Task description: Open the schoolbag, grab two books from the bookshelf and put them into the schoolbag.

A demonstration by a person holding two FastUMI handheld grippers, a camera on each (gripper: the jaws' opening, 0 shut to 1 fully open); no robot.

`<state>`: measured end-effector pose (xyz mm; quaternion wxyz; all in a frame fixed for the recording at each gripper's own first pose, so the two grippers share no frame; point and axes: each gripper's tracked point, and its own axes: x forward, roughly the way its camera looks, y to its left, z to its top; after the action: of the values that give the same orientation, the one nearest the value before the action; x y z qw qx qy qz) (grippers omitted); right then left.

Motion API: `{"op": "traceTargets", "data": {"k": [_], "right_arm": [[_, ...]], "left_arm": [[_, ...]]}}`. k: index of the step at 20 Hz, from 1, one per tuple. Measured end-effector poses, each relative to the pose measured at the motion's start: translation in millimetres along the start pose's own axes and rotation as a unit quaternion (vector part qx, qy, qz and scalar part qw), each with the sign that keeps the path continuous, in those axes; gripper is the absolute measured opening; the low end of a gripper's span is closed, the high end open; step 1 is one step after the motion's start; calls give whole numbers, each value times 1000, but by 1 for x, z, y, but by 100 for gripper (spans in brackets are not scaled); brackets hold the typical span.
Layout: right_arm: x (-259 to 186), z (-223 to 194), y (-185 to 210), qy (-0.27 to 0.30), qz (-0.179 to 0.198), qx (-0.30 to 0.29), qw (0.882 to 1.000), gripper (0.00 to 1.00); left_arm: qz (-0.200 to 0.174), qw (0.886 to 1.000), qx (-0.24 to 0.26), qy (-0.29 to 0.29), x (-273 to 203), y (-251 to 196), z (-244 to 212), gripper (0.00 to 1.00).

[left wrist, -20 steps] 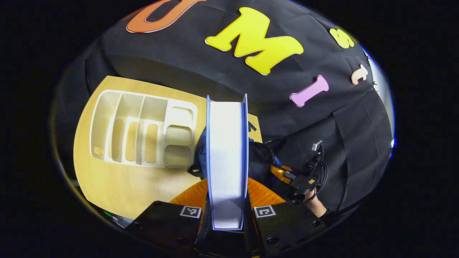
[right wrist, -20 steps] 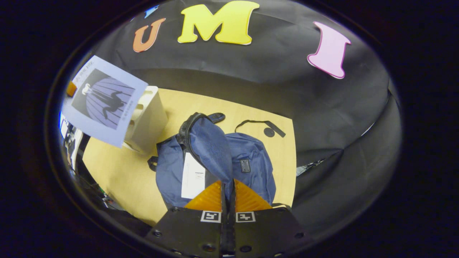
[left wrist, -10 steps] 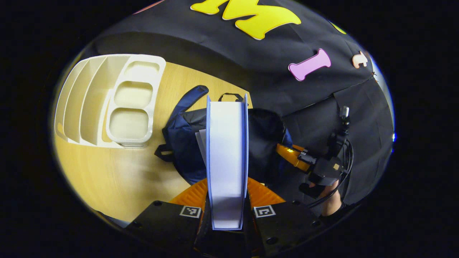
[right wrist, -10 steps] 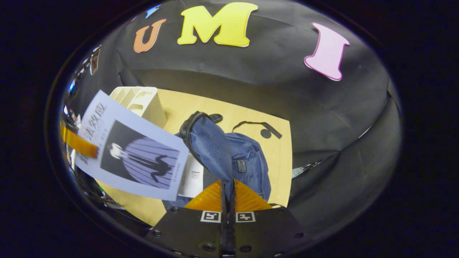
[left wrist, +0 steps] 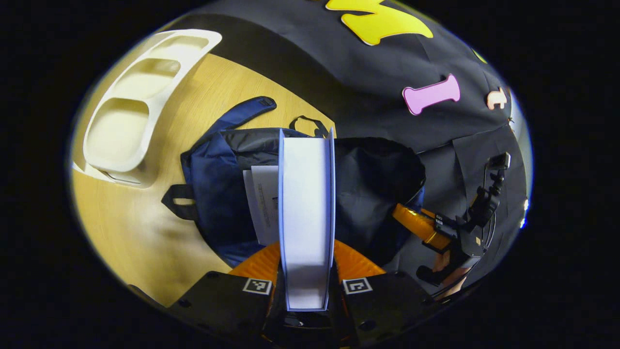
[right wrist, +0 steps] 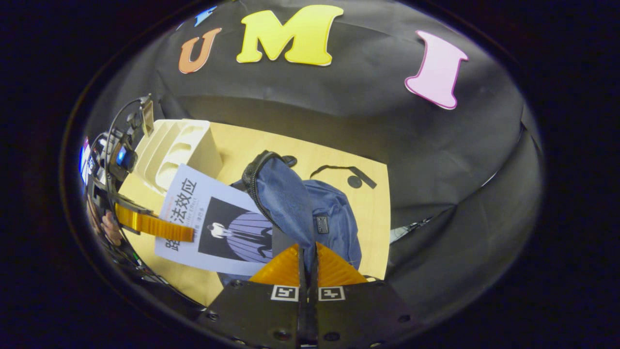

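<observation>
My left gripper [left wrist: 306, 259] is shut on a thin lilac-covered book [left wrist: 306, 208], seen edge-on and hanging over the open mouth of the navy schoolbag [left wrist: 213, 189]. A white book [left wrist: 261, 203] lies inside the bag. In the right gripper view the same lilac book [right wrist: 220, 230] sits tilted at the bag's opening, with the left gripper [right wrist: 155, 225] clamped on its edge. My right gripper [right wrist: 307, 254] is shut on the bag's raised flap [right wrist: 286, 198] and holds it up. In the left gripper view the right gripper [left wrist: 419, 225] appears at the bag's right rim.
The white bookshelf [left wrist: 140, 102] stands on the wooden table [left wrist: 126, 228] to the left of the bag, also seen as the bookshelf [right wrist: 177, 145]. A loose black strap [right wrist: 348, 172] lies on the table behind the bag. A hand [left wrist: 448, 274] holds the right gripper.
The left gripper has carried the book from over the bookshelf to the bag's opening and lowered it. The right gripper has kept the flap lifted, hardly moving.
</observation>
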<state>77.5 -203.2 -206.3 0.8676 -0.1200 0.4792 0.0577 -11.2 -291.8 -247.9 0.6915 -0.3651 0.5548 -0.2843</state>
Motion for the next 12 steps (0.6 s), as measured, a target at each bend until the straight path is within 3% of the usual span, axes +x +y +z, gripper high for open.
{"op": "traceTargets", "data": {"k": [12], "right_arm": [[-12,16,15,-1,1,-27,1000,0]], "left_arm": [[-76,996,-37,-32,51,-5,15,39]]}}
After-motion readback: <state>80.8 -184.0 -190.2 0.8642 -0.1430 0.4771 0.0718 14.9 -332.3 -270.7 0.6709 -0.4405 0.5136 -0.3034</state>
